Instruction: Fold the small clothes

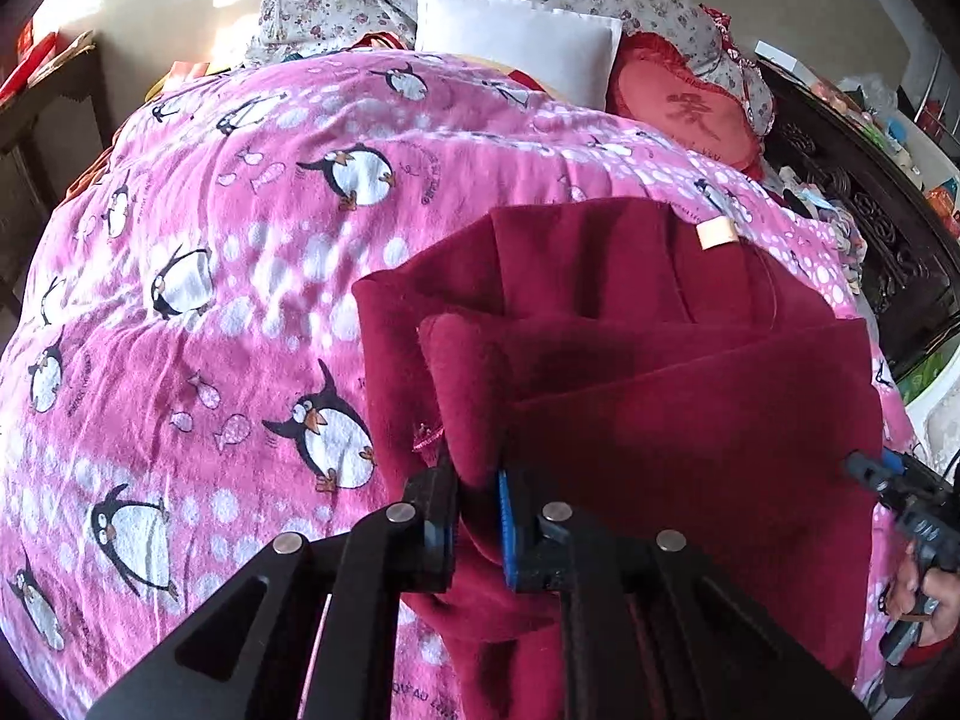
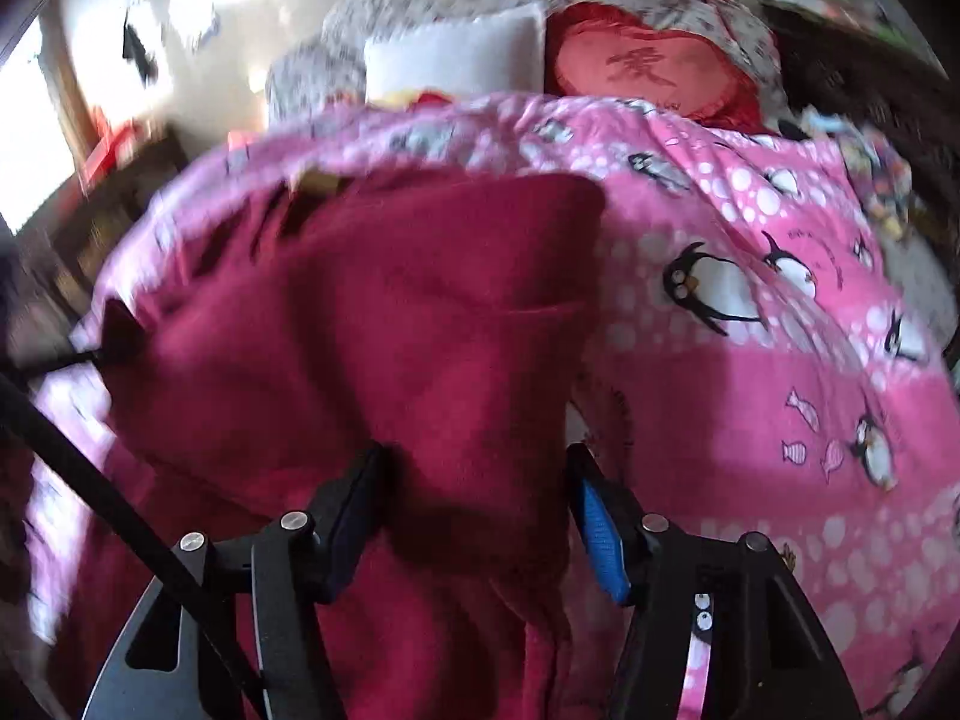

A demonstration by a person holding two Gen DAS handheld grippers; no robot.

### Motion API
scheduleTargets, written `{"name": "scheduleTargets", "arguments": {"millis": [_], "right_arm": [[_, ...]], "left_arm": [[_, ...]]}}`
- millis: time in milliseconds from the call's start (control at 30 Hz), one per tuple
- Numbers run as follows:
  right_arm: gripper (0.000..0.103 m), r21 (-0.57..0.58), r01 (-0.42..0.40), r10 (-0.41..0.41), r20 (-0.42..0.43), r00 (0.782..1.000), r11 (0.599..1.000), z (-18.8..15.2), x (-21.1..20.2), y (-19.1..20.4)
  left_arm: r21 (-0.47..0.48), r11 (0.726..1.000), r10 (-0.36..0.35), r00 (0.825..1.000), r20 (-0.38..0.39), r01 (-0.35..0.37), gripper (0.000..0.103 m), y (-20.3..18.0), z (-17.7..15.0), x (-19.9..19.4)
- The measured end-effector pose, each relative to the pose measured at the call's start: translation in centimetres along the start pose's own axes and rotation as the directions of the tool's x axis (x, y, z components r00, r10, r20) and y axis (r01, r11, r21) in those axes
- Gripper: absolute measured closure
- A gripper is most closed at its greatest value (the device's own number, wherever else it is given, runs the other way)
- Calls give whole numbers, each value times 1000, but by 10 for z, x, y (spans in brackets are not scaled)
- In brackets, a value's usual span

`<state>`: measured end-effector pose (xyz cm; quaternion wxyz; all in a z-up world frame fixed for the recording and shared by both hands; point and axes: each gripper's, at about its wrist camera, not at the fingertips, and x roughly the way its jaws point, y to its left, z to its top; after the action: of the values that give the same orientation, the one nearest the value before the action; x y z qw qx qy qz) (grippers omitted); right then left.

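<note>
Penguin blanket [image 1: 198,192] covers bed. Left view: left hand-held gripper [image 1: 474,516] pinching maroon garment [image 1: 660,420]. Right view, blurred: right hand-held gripper [image 2: 474,516] spread, straddling garment.

Premises: home bedroom. Bed [image 1: 180,312] under pink penguin blanket [image 1: 252,228]; white pillow [image 1: 516,42], red heart cushion [image 1: 684,102] at twelve o'clock.

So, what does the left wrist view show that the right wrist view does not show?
Only the left wrist view: the left gripper shut on a fold of the dark red garment, a pale label on it, and the other gripper with a hand at the right edge.
Only the right wrist view: the right gripper, jaws apart, cloth between them.
Both: the garment, the pink penguin blanket, the white pillow and the red cushion.
</note>
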<state>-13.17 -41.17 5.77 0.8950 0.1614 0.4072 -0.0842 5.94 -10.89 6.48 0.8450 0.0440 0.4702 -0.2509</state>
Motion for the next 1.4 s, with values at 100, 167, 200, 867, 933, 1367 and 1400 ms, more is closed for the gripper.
{"name": "scheduleTargets", "arguments": {"millis": [100, 167, 200, 867, 933, 1367, 1400], "right_arm": [[36, 39, 1, -5, 107, 994, 999, 16, -22, -10], [31, 92, -2, -11, 143, 990, 996, 34, -22, -19], [29, 111, -22, 6, 138, 990, 994, 42, -17, -22], [62, 144, 46, -78, 223, 972, 989, 55, -20, -30], [62, 76, 28, -45, 234, 971, 997, 47, -35, -14], [62, -100, -97, 109, 127, 986, 990, 6, -29, 45], [62, -92, -101, 112, 123, 986, 991, 6, -28, 43]], "left_arm": [[19, 1000, -10, 1000, 25, 10, 89, 0, 4, -11], [31, 999, -6, 1000, 20, 5, 89, -3, 5, -11], [34, 999, -1, 1000, 18, 0, 89, -4, 6, -10], [-50, 998, 45, 995, 87, -40, 40, 16, 10, -47], [-33, 998, 58, 992, 116, -55, 34, 15, 8, -58], [60, 998, -12, 996, 83, 7, 32, 18, -1, -10], [70, 998, -5, 997, 75, -1, 45, 16, -1, -4]]}}
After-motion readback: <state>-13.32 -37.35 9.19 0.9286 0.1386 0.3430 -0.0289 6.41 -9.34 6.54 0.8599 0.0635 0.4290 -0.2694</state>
